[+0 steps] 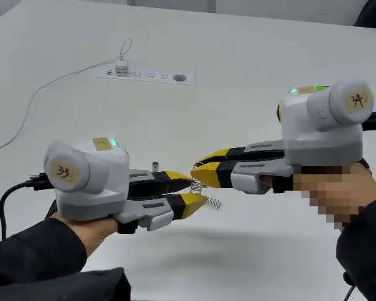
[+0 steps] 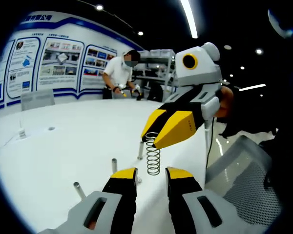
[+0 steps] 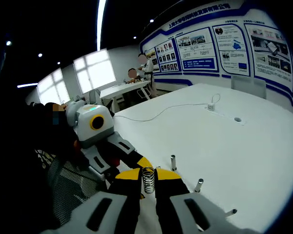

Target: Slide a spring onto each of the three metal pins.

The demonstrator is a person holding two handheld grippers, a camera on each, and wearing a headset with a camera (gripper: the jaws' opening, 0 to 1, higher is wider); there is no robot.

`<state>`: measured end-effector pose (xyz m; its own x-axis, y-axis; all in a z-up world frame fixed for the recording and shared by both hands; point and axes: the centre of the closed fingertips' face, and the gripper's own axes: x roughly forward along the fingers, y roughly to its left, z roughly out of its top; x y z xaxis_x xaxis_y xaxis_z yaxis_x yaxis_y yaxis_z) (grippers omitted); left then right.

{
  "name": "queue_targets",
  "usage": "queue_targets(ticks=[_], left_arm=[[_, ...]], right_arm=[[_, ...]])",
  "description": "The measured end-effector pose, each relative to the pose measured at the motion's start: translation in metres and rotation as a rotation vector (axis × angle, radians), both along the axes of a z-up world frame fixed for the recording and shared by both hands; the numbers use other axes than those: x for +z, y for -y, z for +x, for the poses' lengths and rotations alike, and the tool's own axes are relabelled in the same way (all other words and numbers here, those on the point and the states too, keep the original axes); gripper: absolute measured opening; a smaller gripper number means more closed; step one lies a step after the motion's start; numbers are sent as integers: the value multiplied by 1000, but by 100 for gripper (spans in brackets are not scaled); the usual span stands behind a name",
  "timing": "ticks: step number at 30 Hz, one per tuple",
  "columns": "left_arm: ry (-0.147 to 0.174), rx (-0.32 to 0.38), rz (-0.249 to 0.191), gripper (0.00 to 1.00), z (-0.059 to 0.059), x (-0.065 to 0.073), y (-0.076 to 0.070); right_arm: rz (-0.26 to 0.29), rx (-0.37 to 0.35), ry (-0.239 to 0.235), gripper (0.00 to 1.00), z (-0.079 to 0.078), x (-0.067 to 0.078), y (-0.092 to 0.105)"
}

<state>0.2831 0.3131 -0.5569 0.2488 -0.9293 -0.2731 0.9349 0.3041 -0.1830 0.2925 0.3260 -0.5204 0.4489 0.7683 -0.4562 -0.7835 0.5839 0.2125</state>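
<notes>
My right gripper [image 1: 198,171] is shut on the top end of a small metal spring [image 1: 196,185], which hangs down from its yellow tips above the white table [image 1: 238,94]. In the right gripper view the spring [image 3: 148,179] stands pinched between its own jaws [image 3: 148,176]. My left gripper [image 1: 191,191] is open, its tips either side of the spring's lower end [image 2: 153,158] without gripping it. Three upright metal pins [image 2: 140,150] [image 2: 114,165] [image 2: 78,189] stand on the table just beyond. A second spring [image 1: 214,202] lies on the table under the grippers.
A white power strip [image 1: 151,76] with a plugged-in adapter [image 1: 121,68] and its cable [image 1: 44,88] lies at the far side. A mesh chair [image 2: 249,185] stands off the table's edge. A person [image 2: 119,73] works at a distant bench.
</notes>
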Motion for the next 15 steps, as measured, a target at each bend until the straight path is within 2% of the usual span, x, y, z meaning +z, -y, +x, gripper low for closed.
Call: queue_targets(ticks=[7,10,15], left_arm=[[36,17,27,32,7,5,-14],[39,16,46,36,8,4,-21],[91,9,103,40,9,2,-35]], right_arm=[[-10,-30,5,11,2,0,13],[-13,-40,4,11,3,0,16],[-25,-57,7,11,5,-1,24]])
